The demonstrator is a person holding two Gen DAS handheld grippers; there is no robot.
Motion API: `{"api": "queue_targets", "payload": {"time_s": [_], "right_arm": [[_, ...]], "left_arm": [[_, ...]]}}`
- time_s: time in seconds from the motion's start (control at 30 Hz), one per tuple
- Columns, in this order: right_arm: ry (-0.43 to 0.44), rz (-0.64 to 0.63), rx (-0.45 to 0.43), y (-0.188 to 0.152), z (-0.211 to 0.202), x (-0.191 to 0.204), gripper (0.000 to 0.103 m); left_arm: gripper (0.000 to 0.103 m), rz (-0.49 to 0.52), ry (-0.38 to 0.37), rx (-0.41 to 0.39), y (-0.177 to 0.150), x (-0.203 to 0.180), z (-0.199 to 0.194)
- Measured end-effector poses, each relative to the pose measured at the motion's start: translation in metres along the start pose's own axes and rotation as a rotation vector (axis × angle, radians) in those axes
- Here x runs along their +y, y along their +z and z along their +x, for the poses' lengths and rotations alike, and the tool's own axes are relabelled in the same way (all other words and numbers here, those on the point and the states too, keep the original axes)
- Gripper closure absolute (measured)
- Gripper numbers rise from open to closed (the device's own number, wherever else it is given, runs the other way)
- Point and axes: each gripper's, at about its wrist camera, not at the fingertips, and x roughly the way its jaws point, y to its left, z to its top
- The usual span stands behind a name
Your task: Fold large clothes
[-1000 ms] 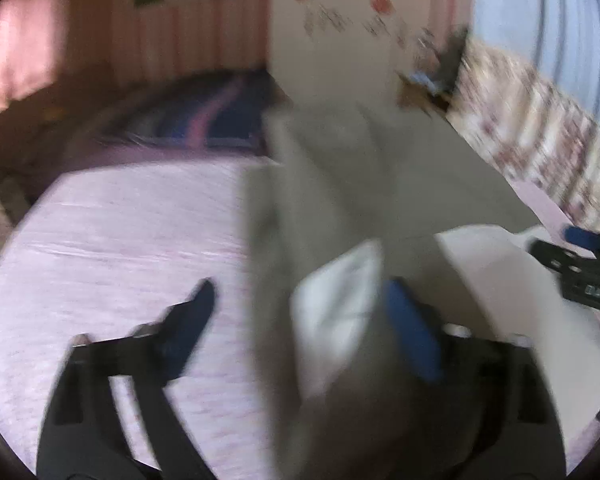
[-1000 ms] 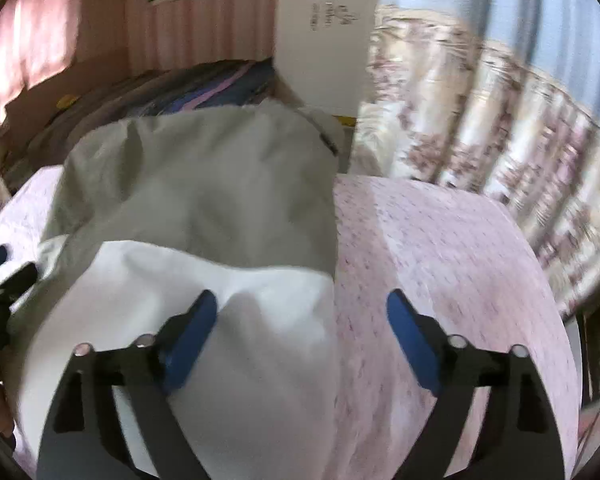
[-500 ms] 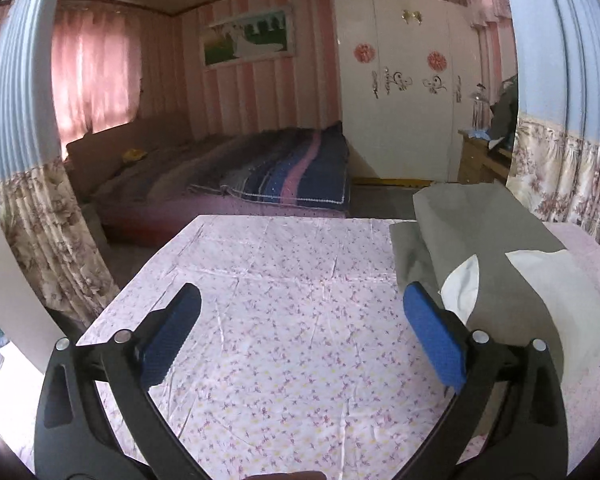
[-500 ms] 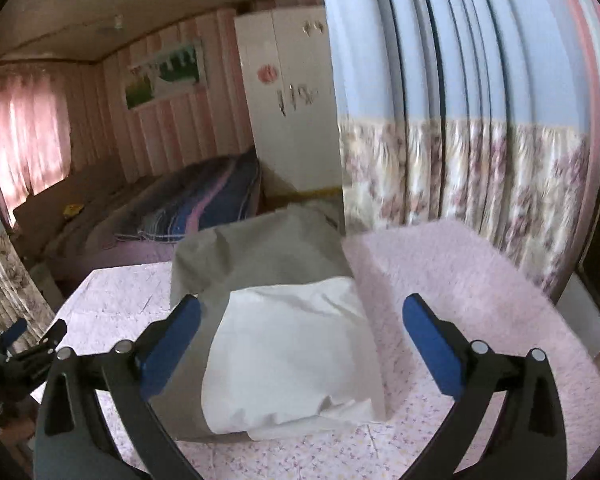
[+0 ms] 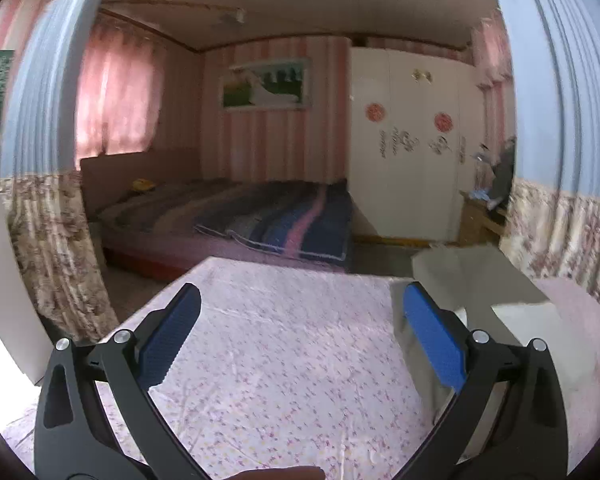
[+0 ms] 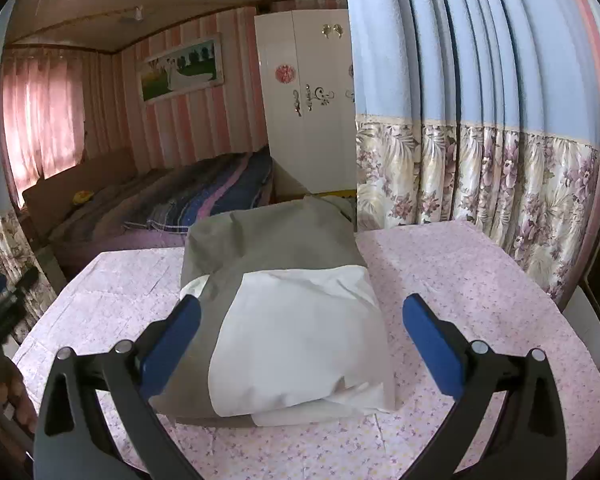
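Note:
A large grey garment with a white lining (image 6: 292,312) lies folded into a thick rectangle on the table, white panel on top at the near end. My right gripper (image 6: 300,320) hovers above and short of it, jaws spread wide, nothing between them. In the left wrist view the same garment (image 5: 476,292) shows at the right, partly behind the right blue pad. My left gripper (image 5: 300,320) is open over bare tablecloth, to the left of the garment, holding nothing.
The table wears a pink floral cloth (image 5: 284,360). Floral curtains (image 6: 480,176) hang close on the right, and another curtain (image 5: 48,220) on the left. A bed (image 5: 240,212) and white wardrobe (image 5: 408,160) stand beyond the table's far edge. The left gripper (image 6: 4,304) shows at the left edge of the right wrist view.
Both grippers let go of the garment, pulled back and rose; the views tilted up toward the room. The garment now lies folded and still on the table.

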Motion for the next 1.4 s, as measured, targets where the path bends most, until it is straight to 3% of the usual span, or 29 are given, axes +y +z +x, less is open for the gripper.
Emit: {"api": "queue_targets", "payload": {"time_s": [0.13, 0.37, 0.9, 1.4], "right_arm": [[-0.016, -0.009, -0.014, 0.000, -0.002, -0.001, 0.002], [-0.017, 0.006, 0.011, 0.000, 0.003, -0.001, 0.002], [-0.059, -0.026, 0.025, -0.003, 0.008, 0.002, 0.002], [-0.075, -0.053, 0.028, -0.003, 0.008, 0.005, 0.002]], "left_arm": [[0.003, 0.036, -0.030, 0.043, -0.008, -0.014, 0.006], [0.003, 0.079, -0.066, 0.051, -0.016, -0.031, 0.004], [0.003, 0.034, -0.061, 0.072, -0.018, -0.024, 0.006], [0.003, 0.058, -0.041, 0.070, -0.017, -0.026, 0.009]]}}
